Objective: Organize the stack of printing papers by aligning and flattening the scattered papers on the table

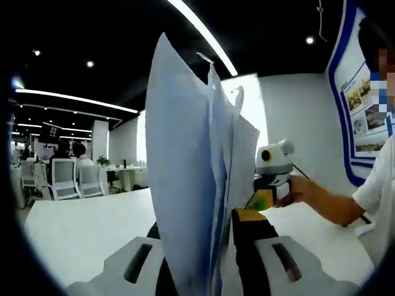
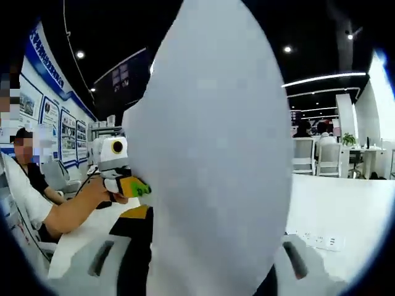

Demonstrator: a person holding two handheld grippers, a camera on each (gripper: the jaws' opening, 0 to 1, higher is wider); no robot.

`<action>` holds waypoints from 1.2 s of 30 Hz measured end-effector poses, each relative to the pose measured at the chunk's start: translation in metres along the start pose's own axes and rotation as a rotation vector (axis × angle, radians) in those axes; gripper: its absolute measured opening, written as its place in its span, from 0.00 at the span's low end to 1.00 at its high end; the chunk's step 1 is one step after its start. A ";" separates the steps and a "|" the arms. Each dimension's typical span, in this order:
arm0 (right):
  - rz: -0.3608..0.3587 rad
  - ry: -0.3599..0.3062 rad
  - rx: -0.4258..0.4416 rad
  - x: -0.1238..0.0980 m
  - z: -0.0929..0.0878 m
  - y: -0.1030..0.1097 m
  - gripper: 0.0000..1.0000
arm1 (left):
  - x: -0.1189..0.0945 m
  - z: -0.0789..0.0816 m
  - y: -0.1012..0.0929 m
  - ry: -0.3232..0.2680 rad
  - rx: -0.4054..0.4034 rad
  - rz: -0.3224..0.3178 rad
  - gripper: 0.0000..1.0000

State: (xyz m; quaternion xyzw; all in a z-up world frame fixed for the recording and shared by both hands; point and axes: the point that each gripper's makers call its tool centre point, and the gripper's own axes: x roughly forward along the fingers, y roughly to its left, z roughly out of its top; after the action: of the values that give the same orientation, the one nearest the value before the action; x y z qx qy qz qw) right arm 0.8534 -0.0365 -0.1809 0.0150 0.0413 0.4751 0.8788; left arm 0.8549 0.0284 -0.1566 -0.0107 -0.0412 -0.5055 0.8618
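A stack of white printing papers (image 1: 185,172) stands on edge above the white table (image 1: 80,228), its sheets fanned apart at the top. My left gripper (image 1: 197,259) is shut on the stack's near edge, one jaw on each side. The right gripper (image 1: 262,200), held by a hand (image 1: 302,191), meets the stack's far edge. In the right gripper view the papers (image 2: 216,154) bulge broadly in front of the lens, and my right gripper (image 2: 207,265) is shut on them. The left gripper (image 2: 133,185) shows beyond the papers' left edge, held by a hand (image 2: 99,188).
The table (image 2: 345,209) stretches wide, with a socket strip (image 2: 315,239) set into it. White office chairs (image 1: 65,179) and more desks stand beyond its far edge. The person's arm (image 1: 327,203) reaches in from the right, before a wall with blue-framed posters (image 1: 364,117).
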 end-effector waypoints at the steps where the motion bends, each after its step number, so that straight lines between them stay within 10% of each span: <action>1: -0.014 0.012 -0.007 0.001 -0.002 0.002 0.71 | 0.004 -0.001 0.000 -0.001 0.001 0.004 0.31; 12: -0.005 0.021 -0.025 0.001 0.000 -0.003 0.72 | 0.017 -0.014 -0.023 0.015 0.047 -0.024 0.19; 21: 0.175 -0.067 -0.026 -0.012 -0.001 0.006 0.67 | 0.007 -0.008 -0.047 -0.022 0.066 -0.187 0.06; 25: 0.253 -0.124 -0.029 -0.018 0.000 0.016 0.53 | 0.002 -0.002 -0.054 -0.051 0.024 -0.252 0.06; 29: 0.468 -0.167 0.009 -0.026 0.002 0.049 0.11 | -0.001 -0.002 -0.056 -0.048 -0.015 -0.278 0.06; 36: 0.354 -0.118 -0.052 -0.018 0.000 0.039 0.00 | 0.004 -0.007 -0.032 -0.007 0.012 -0.154 0.07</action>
State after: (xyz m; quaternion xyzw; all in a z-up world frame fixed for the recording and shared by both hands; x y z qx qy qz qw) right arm 0.8107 -0.0301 -0.1769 0.0271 -0.0258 0.6215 0.7825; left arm 0.8293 0.0094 -0.1639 -0.0043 -0.0479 -0.5700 0.8202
